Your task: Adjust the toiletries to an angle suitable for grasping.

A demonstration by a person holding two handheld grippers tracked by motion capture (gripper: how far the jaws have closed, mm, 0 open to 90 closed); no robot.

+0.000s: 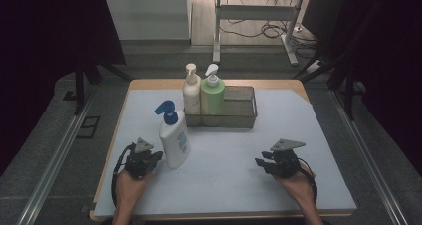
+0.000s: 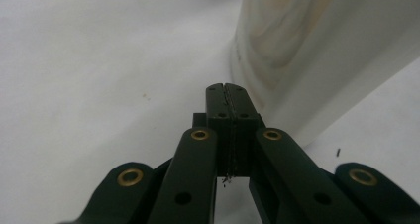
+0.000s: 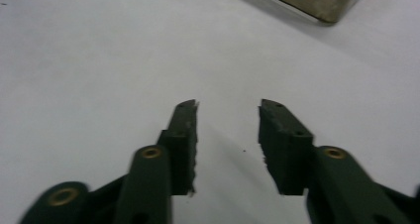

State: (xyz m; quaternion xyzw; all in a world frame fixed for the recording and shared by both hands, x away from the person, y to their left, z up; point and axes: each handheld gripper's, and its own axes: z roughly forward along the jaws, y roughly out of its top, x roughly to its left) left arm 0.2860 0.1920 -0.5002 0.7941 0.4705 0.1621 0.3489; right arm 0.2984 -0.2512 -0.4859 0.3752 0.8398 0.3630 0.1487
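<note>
White bottle with blue pump, cream bottle, green bottle.

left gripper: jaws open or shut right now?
Shut, on nothing. In the left gripper view the left gripper's two black jaws meet flush with no gap, beside the white blue-capped pump bottle standing upright on the table.

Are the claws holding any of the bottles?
No, nothing is held. The left gripper has its jaws shut together on nothing, next to the blue-pump bottle. The right gripper has its jaws open over the bare table.
</note>
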